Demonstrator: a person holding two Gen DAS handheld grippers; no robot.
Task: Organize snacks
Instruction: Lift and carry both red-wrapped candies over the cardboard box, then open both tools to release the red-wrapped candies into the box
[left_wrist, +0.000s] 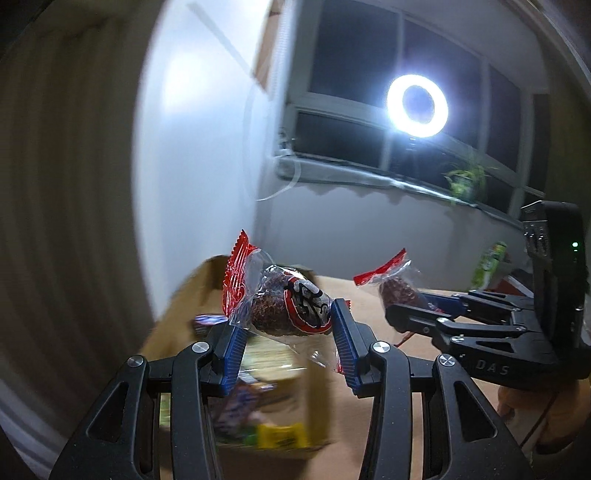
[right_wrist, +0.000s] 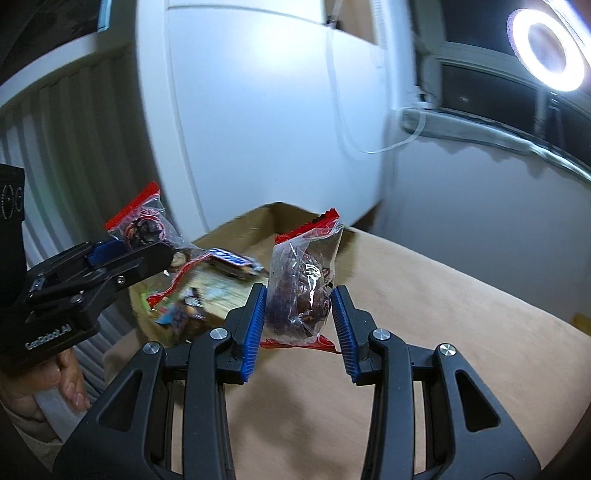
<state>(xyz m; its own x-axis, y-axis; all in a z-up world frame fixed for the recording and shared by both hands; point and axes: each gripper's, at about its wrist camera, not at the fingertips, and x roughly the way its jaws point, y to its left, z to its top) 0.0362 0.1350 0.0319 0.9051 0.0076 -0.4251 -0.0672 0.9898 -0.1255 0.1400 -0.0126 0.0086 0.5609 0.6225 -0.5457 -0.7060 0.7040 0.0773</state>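
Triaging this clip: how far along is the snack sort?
Done: the cardboard box already holds several wrapped snacks, including a blue-and-white bar. In hand: the left gripper and right gripper each clamp a red-ended cake packet, lifted near the box. Left: dropping both in; no other loose snacks show on the table.

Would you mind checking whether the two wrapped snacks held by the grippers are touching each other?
Apart. The left wrist view shows the left snack packet and the right snack packet separated by bare table.
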